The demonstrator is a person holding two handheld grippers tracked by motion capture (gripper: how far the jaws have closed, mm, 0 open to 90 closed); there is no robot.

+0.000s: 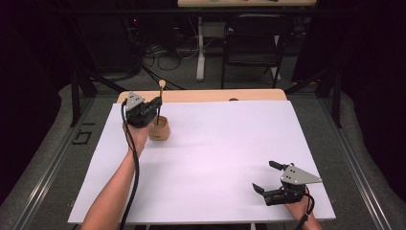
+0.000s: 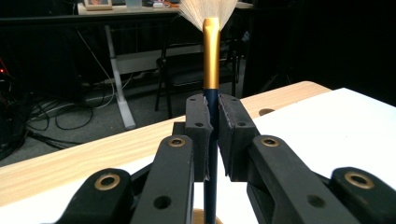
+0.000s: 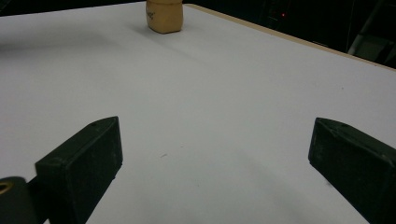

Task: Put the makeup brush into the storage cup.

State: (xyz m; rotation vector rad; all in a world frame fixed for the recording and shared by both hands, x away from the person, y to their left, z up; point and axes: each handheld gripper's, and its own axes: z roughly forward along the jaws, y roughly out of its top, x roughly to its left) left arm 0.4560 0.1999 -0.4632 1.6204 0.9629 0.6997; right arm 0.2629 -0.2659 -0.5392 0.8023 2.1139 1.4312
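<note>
Brush (image 2: 210, 70) stands upright in wooden cup (image 1: 159, 128), left gripper (image 1: 154, 107) clamping it.

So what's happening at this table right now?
A person is working with a hand-held gripper in each hand. The left gripper is clamped on the dark handle of a slim paintbrush with a gold ferrule and pale bristles, held upright with its lower end in or just above a small round tan wooden pot near the far left of the white table sheet. The right gripper sits open at the near right, holding nothing.
</note>
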